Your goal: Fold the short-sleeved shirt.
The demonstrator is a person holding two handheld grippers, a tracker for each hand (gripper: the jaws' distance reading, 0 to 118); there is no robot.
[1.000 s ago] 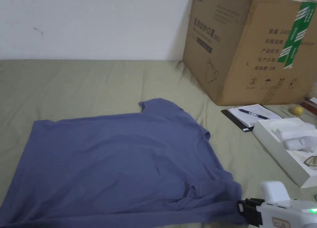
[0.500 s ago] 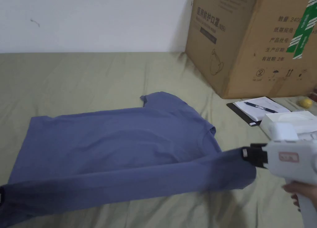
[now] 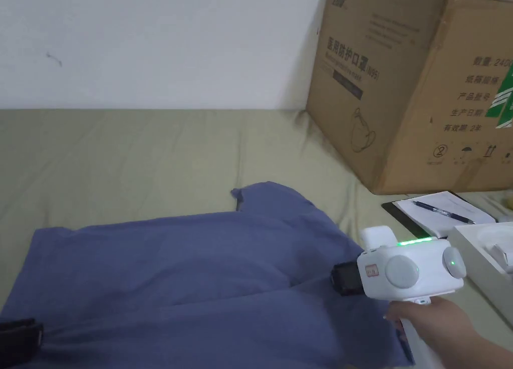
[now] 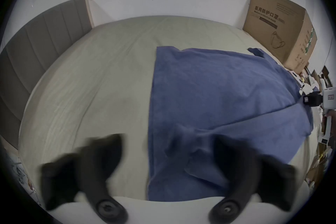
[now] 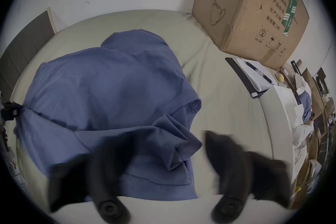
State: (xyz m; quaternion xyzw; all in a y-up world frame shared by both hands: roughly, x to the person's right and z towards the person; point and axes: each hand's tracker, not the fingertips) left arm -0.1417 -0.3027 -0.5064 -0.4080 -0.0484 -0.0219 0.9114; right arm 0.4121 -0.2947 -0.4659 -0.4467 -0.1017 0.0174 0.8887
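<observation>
A blue short-sleeved shirt (image 3: 190,264) lies on the olive bed sheet (image 3: 125,159), its near part folded over the far part. One sleeve (image 3: 260,194) sticks out toward the wall. My right gripper (image 3: 334,280), held in a hand, sits at the folded edge on the collar side. In the right gripper view its jaws stand wide apart (image 5: 163,144) with bunched cloth (image 5: 172,137) lying loose between them. My left gripper (image 3: 30,337) is at the hem side, bottom left. Its jaws are spread too (image 4: 167,146), over the shirt (image 4: 218,91).
A large cardboard box (image 3: 416,84) stands at the back right against the white wall. In front of it lie a clipboard with paper and a pen (image 3: 441,212) and a white box (image 3: 481,254). A grey headboard (image 4: 36,46) bounds the bed's left.
Both grippers carried the shirt's near edge up and over toward the wall, laid it on the far part, and their jaws have come apart. The head camera also shifted.
</observation>
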